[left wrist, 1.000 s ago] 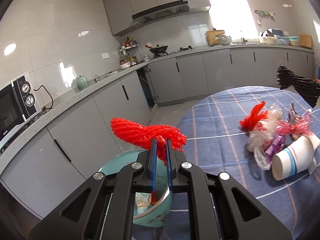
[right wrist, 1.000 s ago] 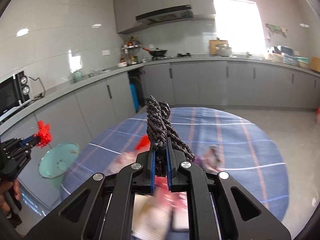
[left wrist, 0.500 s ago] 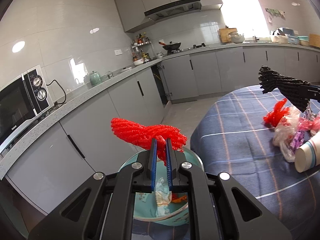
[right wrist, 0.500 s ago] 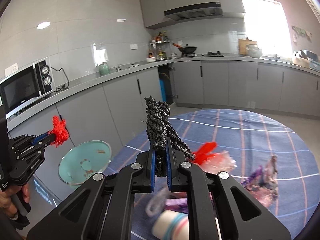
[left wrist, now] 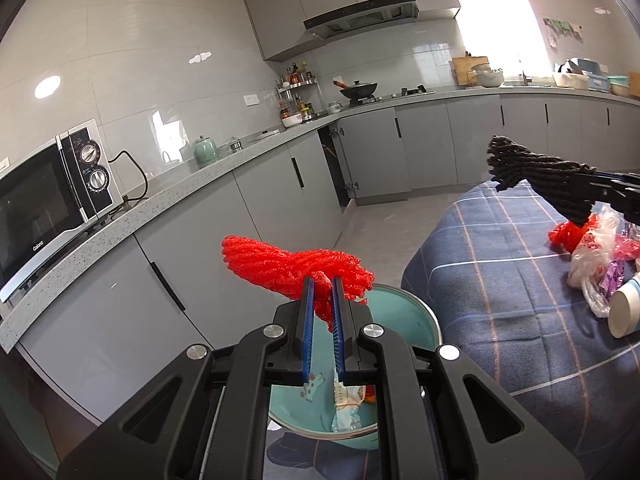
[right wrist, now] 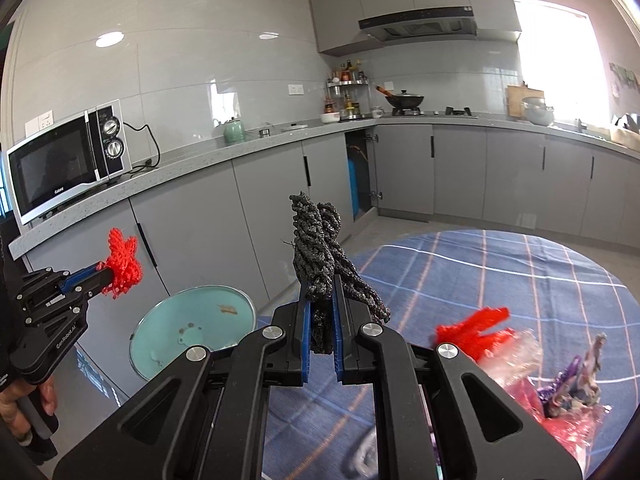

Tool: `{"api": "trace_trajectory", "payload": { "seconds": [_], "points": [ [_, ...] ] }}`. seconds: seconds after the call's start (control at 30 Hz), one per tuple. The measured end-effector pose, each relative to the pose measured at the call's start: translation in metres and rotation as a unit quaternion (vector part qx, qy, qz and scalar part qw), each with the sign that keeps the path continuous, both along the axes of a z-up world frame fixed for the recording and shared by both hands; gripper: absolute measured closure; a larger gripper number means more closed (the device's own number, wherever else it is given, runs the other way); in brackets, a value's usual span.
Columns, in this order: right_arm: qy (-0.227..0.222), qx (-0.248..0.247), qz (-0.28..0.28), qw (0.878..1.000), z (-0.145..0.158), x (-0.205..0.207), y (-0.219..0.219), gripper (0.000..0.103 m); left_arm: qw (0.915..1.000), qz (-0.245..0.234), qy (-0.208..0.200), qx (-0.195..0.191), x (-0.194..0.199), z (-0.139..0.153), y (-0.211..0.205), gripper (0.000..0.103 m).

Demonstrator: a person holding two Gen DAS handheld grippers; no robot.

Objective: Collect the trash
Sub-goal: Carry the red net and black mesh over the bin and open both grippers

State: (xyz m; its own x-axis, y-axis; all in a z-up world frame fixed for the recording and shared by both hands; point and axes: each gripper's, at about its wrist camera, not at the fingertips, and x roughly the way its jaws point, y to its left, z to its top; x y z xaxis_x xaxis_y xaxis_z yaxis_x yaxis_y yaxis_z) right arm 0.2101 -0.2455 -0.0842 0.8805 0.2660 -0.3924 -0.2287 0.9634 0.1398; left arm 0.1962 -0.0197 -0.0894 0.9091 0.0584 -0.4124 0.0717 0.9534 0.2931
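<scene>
A grey kitchen is curving behind a blue plaid tablecloth [left wrist: 500, 280]. At left, the left gripper [left wrist: 322, 284] is clamping red foam netting [left wrist: 288, 266] over the teal bin [left wrist: 416, 312], seemingly to drop it. Rightward, the right gripper [right wrist: 320, 284] is pinching black netting [right wrist: 320, 248], likely bin-bound too; wrappers [left wrist: 596, 252] and a paper cup [left wrist: 624, 312] are waiting far right.

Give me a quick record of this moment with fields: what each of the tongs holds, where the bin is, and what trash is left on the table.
left tongs: shut on red foam net, held above the bin
right tongs: shut on black foam net, over the table edge
bin: teal, round, open, beside the table; scraps already inside
table: blue checked cloth
trash left on table: paper cup lying on its side, plastic bags, another red net, purple wrapper
</scene>
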Motion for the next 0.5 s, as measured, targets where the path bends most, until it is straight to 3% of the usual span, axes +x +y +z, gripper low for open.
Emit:
{"api": "trace_trajectory", "payload": {
  "seconds": [0.5],
  "points": [
    [-0.005, -0.012, 0.031, 0.999, -0.001, 0.024, 0.039, 0.093, 0.9998, 0.017, 0.006, -0.013, 0.012, -0.006, 0.021, 0.094]
  ]
}}
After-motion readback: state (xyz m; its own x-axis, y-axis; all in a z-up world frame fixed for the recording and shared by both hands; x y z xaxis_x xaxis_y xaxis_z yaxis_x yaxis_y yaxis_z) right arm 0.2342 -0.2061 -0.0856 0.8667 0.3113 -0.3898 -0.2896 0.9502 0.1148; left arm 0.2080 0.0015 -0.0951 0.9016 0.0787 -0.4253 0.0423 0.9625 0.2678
